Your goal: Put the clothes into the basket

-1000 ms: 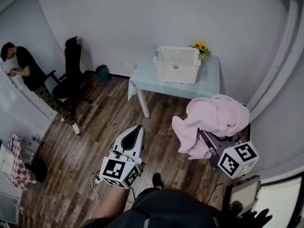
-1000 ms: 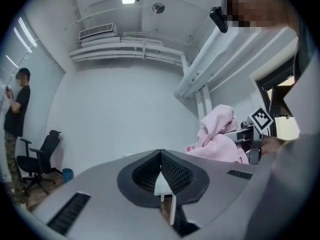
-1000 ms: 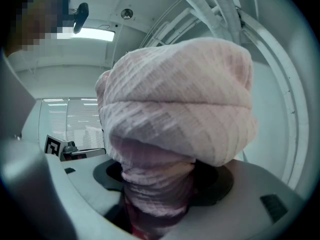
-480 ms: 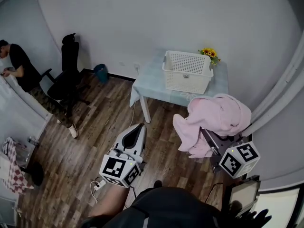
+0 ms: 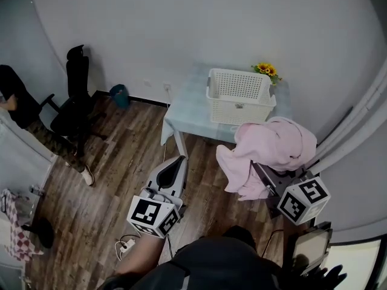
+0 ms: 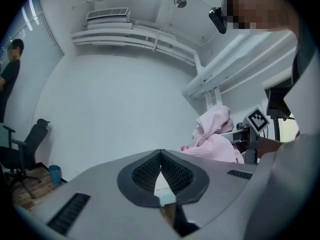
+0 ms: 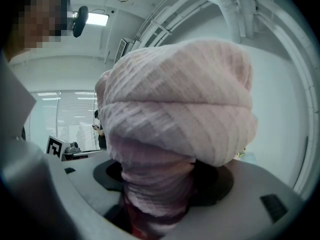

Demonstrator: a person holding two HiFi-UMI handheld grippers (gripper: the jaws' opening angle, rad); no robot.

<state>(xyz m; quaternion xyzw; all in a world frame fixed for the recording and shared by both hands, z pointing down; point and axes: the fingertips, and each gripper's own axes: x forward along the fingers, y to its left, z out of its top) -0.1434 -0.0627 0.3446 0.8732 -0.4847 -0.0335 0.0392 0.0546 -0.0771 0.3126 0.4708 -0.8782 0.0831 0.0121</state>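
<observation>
Pink garment [image 5: 272, 147] held up near white basket [image 5: 240, 96] on table [image 5: 184, 104].
Right gripper [image 5: 264, 180] jaws clamp wide on bunched cloth; left gripper [image 5: 173, 165] jaws closed together, empty.

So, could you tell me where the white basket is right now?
In the head view, the white basket stands on the small table by the wall, beside the sunflowers.
</observation>
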